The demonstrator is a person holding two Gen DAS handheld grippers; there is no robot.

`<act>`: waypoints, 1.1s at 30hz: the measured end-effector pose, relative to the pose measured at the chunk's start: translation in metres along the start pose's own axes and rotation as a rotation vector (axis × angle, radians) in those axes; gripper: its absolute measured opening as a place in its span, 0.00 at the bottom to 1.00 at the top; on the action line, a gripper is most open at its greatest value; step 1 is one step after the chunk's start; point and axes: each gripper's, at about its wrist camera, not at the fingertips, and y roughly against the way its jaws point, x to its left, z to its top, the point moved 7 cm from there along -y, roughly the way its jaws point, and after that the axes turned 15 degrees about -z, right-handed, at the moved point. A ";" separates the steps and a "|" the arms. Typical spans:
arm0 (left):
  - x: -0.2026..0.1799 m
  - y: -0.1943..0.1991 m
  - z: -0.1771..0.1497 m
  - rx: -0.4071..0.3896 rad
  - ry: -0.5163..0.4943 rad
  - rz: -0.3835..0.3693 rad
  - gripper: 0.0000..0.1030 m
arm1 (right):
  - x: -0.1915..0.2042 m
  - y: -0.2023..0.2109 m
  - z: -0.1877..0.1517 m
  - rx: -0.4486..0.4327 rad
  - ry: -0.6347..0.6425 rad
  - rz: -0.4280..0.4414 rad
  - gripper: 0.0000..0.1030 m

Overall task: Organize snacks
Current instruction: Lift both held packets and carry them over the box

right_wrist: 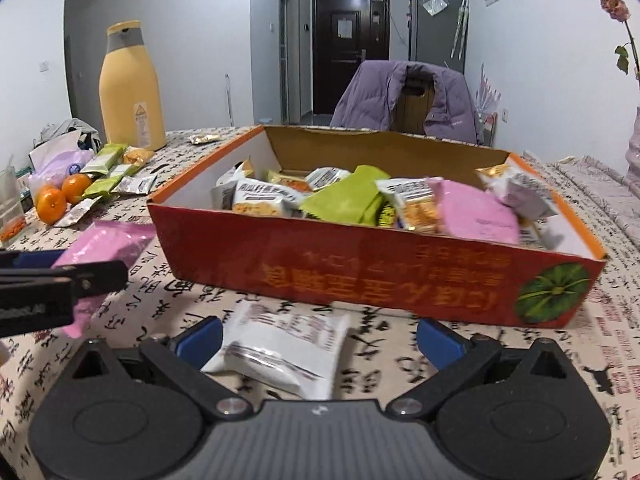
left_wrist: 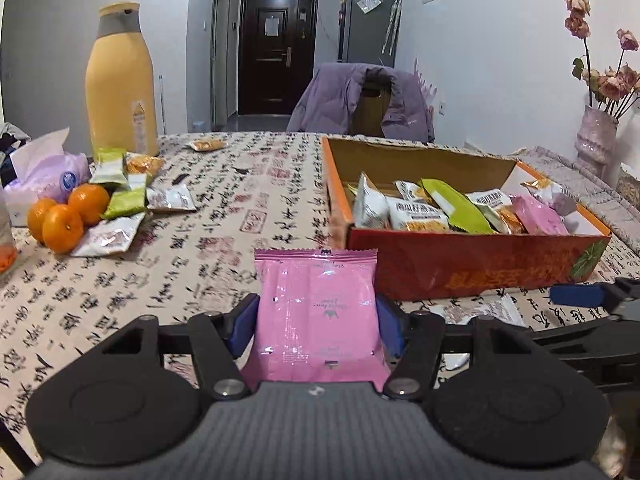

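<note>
With the left gripper [left_wrist: 316,322] clamped on the pink snack packet [left_wrist: 316,312] just short of the orange cardboard box [left_wrist: 472,272], carry it over the near wall before letting go, while the right gripper [right_wrist: 320,340], fingers wide, straddles the white packet [right_wrist: 280,350] on the counter [left_wrist: 200,240].

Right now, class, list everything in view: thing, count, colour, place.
box: one, red and orange, open, on the table's right
packets in box: many, mixed colours, piled inside
pink packet: one, pressed between the left gripper's pads
white packet: one, flat on the table before the box
loose packets: several, green, white and orange, far left
oranges: three, by the loose packets
flask: one, yellow, upright behind the oranges
tissue pack: one, lilac, left edge
jacket: one, purple, over a chair
flowers: a bunch, dried pink, in a vase at right
left gripper: shut on the pink packet
right gripper: open around the white packet
</note>
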 end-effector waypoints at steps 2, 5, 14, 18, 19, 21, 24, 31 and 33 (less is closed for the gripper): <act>0.003 0.002 0.001 -0.005 0.000 -0.001 0.61 | 0.007 -0.006 0.001 0.020 -0.001 -0.014 1.00; 0.006 0.006 0.002 -0.015 0.005 -0.006 0.61 | 0.015 -0.014 0.000 0.056 -0.006 -0.024 1.00; 0.006 0.014 -0.002 -0.064 0.025 -0.014 0.61 | 0.024 -0.008 -0.005 0.052 0.025 0.013 0.62; -0.001 0.021 0.000 -0.106 0.010 -0.011 0.61 | 0.023 0.003 -0.007 0.019 0.043 0.032 0.51; -0.003 0.022 0.000 -0.114 0.008 -0.013 0.61 | 0.021 0.006 -0.007 0.011 0.044 0.041 0.41; -0.008 0.023 0.001 -0.123 0.003 -0.013 0.61 | 0.018 0.009 -0.008 0.005 0.037 0.056 0.35; -0.017 0.024 0.003 -0.131 -0.005 -0.021 0.61 | 0.013 0.016 -0.008 -0.014 0.027 0.071 0.32; -0.036 0.024 0.010 -0.150 -0.022 -0.040 0.61 | -0.012 0.040 -0.001 -0.088 -0.022 0.104 0.32; -0.042 0.022 0.014 -0.151 -0.032 -0.043 0.61 | -0.020 0.047 0.004 -0.121 -0.037 0.101 0.32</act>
